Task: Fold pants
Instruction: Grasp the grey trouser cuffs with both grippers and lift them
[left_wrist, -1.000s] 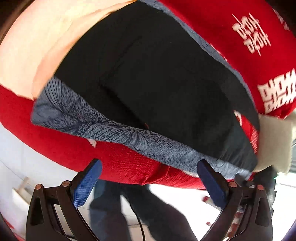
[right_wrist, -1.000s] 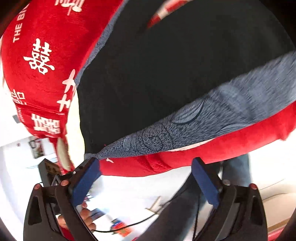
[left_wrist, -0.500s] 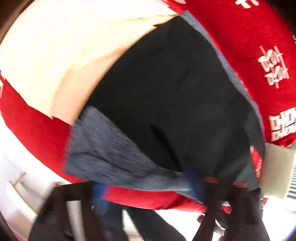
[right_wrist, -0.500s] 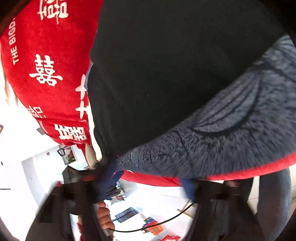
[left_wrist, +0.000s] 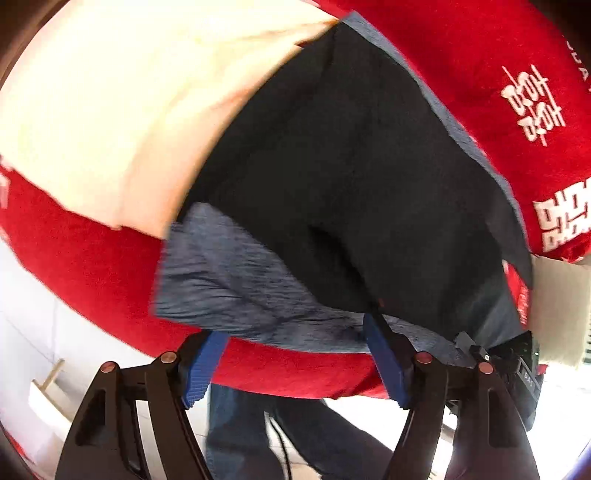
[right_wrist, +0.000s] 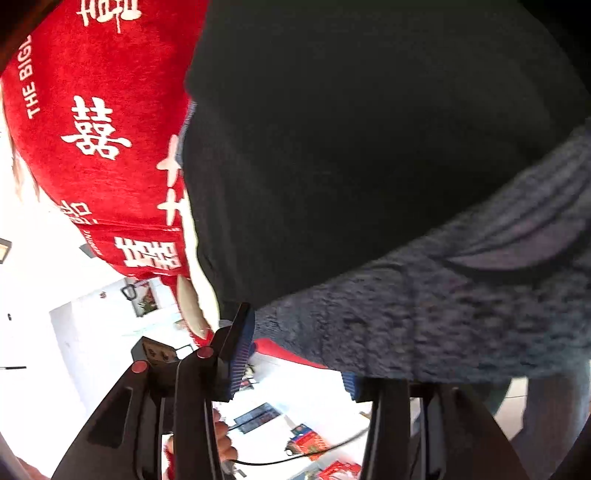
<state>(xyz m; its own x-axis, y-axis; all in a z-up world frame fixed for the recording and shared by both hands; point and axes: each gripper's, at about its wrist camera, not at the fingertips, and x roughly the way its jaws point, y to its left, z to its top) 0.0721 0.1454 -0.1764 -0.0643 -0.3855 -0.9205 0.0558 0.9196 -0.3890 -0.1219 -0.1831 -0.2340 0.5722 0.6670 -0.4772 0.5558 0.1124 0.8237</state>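
Change: both tools nearer the hem than a second ago, jaws just reopening | left tool released, hem between pads | right tool released under hem | pants flat on red desk, long axis 5–11 o'clock, blue-grey hem nearest.

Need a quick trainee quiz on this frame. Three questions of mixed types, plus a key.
1. Multiple choice: the cloth under the pants is: A green, B red with white characters, C plain white.
2. True or false: the grey patterned band runs along the pants edge nearest both wrist cameras.
3. Fill in: in the left wrist view, the sheet at the upper left, beside the pants, is ____ coloured.

Key: 1 B; 2 true; 3 cream.
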